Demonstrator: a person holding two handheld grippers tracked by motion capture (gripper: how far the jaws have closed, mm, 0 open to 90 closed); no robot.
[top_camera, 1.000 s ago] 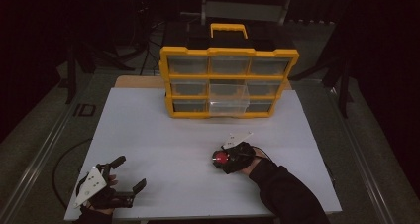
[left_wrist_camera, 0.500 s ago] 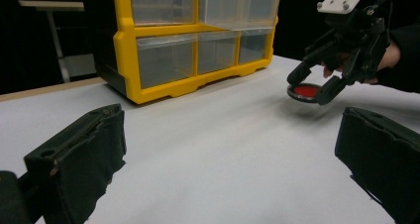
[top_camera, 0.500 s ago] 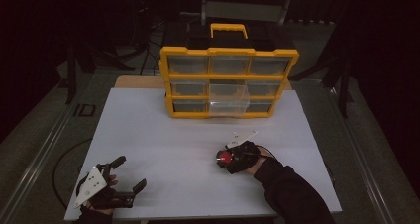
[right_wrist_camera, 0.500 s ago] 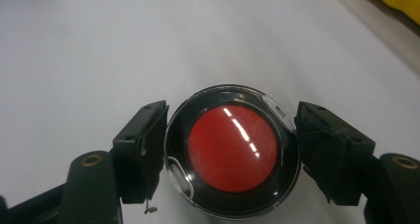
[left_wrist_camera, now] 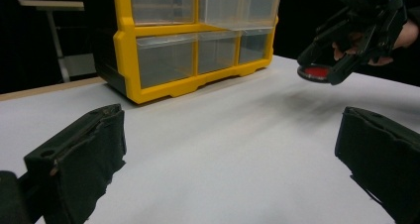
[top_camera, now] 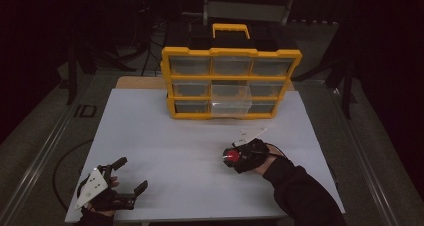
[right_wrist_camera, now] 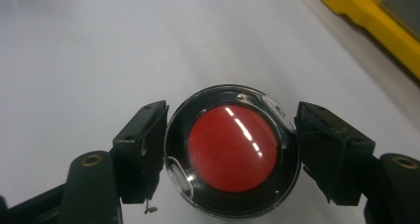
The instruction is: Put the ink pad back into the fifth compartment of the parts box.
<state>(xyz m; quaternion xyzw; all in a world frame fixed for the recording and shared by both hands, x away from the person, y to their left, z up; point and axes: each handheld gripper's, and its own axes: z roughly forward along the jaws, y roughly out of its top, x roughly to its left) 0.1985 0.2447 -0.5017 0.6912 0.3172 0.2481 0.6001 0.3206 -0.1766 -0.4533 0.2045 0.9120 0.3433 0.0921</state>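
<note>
1. Right gripper view looks straight down on a small round case (right_wrist_camera: 232, 152) with a red centre and a clear glossy rim; it sits clamped between the two black jaws, one pad at each side of its rim, above the bare white table (right_wrist_camera: 99, 45).
2. High view puts the right gripper (top_camera: 231, 157) at the near right of the table, well short of the yellow drawer organizer (top_camera: 231, 81) at the far middle; one clear drawer (top_camera: 231, 101) of its middle column stands pulled out toward the near side.
3. Left gripper view shows the case (left_wrist_camera: 317, 73) held level and clear of the tabletop; so it is carried, not resting.
4. Handling, as I judge it: light, stiff and shallow; the shiny plastic rim looks slippery, and a round edge gives each pad only a narrow line of contact; hard squeezing could pop or crack a clear lid.
5. Best hold: across the full width, pads opposite each other, as now; keep it flat so it does not pivot.
6. The left gripper (top_camera: 131, 177) rests at the near left, jaws spread wide and holding nothing.
</note>
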